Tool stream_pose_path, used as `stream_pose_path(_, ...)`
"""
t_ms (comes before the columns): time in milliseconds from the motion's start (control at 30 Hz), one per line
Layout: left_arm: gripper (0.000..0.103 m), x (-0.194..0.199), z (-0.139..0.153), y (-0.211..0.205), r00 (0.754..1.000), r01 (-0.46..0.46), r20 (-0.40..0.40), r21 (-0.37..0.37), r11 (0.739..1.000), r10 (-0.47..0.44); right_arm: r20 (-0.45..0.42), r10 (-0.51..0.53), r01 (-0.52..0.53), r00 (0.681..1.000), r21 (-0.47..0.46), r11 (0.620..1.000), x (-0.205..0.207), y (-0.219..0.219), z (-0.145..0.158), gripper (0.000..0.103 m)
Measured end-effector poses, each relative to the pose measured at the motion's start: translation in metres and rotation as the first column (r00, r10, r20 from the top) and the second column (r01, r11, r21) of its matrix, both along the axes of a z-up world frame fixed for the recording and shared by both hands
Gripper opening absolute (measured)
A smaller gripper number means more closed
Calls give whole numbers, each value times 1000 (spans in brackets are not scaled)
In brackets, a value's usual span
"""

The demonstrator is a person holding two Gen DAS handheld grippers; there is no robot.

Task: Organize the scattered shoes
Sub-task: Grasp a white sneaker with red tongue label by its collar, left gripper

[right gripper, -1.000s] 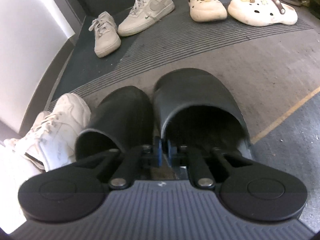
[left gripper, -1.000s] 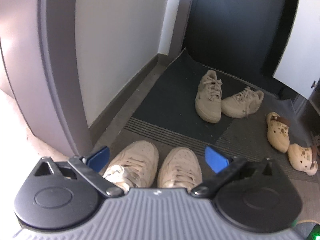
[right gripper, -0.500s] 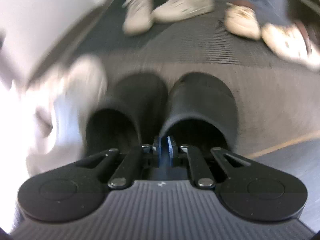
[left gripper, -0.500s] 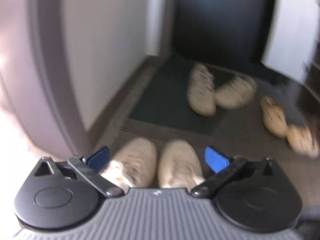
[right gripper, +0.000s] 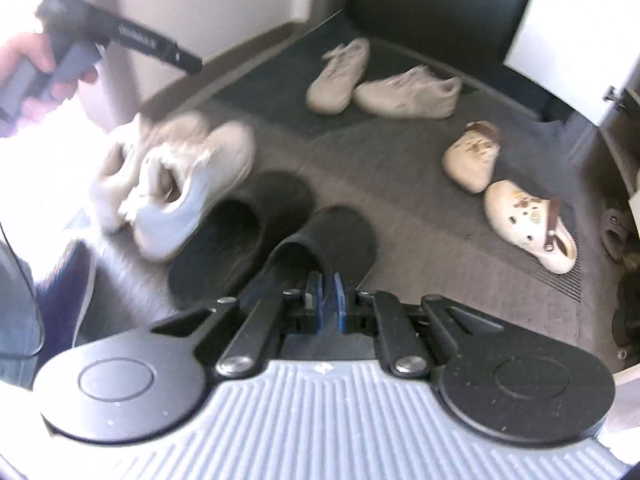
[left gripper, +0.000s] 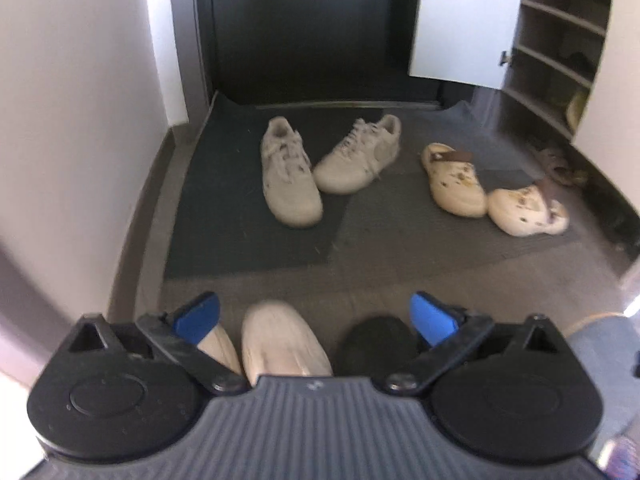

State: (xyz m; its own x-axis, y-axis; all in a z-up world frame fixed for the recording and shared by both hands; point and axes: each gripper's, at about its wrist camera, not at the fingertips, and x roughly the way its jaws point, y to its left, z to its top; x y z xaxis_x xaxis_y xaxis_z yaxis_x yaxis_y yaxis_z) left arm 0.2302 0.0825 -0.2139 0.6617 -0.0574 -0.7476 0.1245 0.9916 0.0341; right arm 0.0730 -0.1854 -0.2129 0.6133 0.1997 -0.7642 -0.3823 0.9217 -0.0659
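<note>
My left gripper (left gripper: 316,314) is open and empty, high above the toes of a white sneaker pair (left gripper: 280,340) and a black slipper (left gripper: 376,340). My right gripper (right gripper: 324,294) has its blue pads nearly together just behind the heel rim of the right black slipper (right gripper: 336,240); whether it pinches the rim is not clear. The other black slipper (right gripper: 240,232) lies beside it, with the white sneakers (right gripper: 180,184) to its left. Two beige sneakers (left gripper: 292,172) lie splayed on the dark mat (left gripper: 224,200). Two cream clogs (left gripper: 456,184) lie to the right.
A white wall (left gripper: 80,120) runs along the left. A dark door (left gripper: 304,28) is at the back. An open shoe cabinet with shelves (left gripper: 560,52) and a white door (left gripper: 460,20) stands at the right. Brown sandals (left gripper: 560,164) lie by the cabinet. The left handle (right gripper: 120,32) shows in the right view.
Both grippers have pulled back and risen, and both views have swung right. The black slippers now sit further ahead of my right gripper. The shoes on the floor have not moved.
</note>
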Motion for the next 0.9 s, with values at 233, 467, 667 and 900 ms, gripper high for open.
stream_pose_path(233, 103, 120, -52, -6, 996, -79, -40, 29, 996, 81, -17, -82, 83, 997, 133, 988, 27, -22, -54, 11)
stream_pose_path(467, 103, 208, -102, -25, 995, -94, -10, 94, 991, 95, -13, -37, 39, 999, 246, 968, 50, -18, -74, 12)
stream_pose_path(667, 102, 285, -134, -43, 989, -151, 12, 30, 988, 151, 67, -65, 47, 996, 243, 969, 85, -10, -81, 65)
stream_pose_path(900, 101, 360, -179, -21, 960, -279, -26, -31, 960, 278, 114, -58, 28, 992, 247, 969, 135, -6, -95, 79)
